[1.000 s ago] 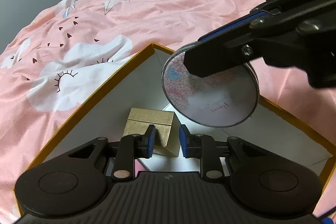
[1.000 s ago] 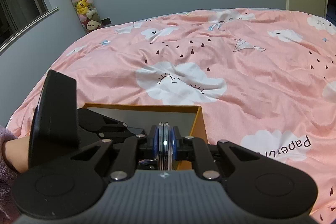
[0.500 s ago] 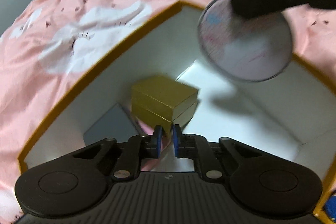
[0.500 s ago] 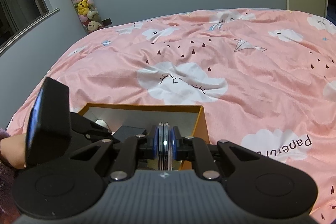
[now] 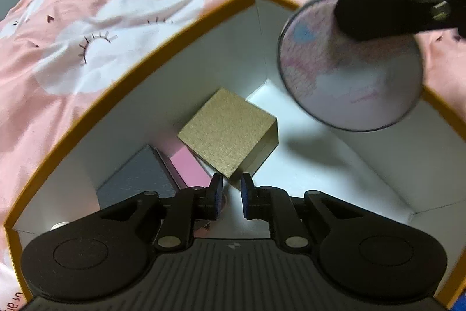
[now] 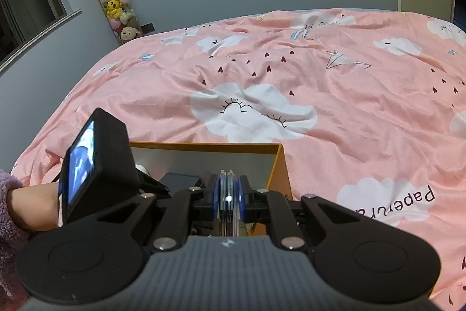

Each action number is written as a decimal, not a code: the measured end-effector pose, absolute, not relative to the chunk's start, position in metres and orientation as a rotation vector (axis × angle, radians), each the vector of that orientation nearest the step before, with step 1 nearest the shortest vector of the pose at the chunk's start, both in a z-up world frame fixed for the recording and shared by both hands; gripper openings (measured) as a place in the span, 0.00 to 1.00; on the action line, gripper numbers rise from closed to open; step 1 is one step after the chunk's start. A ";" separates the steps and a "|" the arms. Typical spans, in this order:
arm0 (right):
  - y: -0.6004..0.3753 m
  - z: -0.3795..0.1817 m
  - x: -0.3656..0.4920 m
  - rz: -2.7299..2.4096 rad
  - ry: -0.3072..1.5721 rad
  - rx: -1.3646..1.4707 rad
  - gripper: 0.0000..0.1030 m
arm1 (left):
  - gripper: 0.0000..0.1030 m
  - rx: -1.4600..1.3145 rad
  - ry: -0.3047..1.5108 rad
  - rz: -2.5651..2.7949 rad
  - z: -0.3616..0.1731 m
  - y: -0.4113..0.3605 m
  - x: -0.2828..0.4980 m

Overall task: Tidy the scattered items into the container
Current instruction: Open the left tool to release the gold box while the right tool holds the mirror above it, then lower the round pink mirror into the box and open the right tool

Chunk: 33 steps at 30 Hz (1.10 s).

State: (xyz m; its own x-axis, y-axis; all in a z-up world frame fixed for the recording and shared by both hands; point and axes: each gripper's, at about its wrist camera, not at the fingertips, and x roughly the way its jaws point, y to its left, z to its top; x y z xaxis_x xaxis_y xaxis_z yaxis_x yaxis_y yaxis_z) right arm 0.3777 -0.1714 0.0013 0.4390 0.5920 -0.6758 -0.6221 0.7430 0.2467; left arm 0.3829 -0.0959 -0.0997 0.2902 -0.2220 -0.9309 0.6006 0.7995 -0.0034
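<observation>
**Round compact held over the open box**

We see the round, flat pink-patterned compact with a metallic rim (image 5: 352, 72) at the upper right of the left wrist view, hanging above the interior of the orange-rimmed cardboard box with white inner walls (image 5: 122, 89). The right gripper (image 6: 229, 196) has its blue-padded jaws clenched on the compact's edge; in the right wrist view the compact (image 6: 228, 203) shows edge-on as thin stacked discs at lower centre of the frame.

Inside the box, near the middle of the left wrist view, lies a gold square cardboard box (image 5: 230, 133), tilted with one corner towards us. Just to its lower left a pink flat item (image 5: 189, 168) rests partly under it, and beside that sits a grey rectangular case (image 5: 139, 179).

The left gripper (image 5: 231, 193) sits low in the frame, its jaws slightly parted and grasping nothing, just short of the gold box's near corner.

The orange-rimmed box rests on a pink duvet printed with white clouds (image 6: 320, 95).
</observation>
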 end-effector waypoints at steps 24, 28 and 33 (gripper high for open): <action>-0.111 -0.024 0.400 0.691 0.865 -0.192 0.14 | 0.29 0.346 1.107 -0.516 -0.096 -0.084 0.388; -0.105 -0.028 0.406 0.684 0.889 -0.174 0.14 | 0.29 0.332 1.070 -0.529 -0.089 -0.078 0.380; -0.100 -0.030 0.412 0.689 0.917 -0.118 0.14 | 0.29 0.229 0.998 -0.516 -0.066 -0.051 0.372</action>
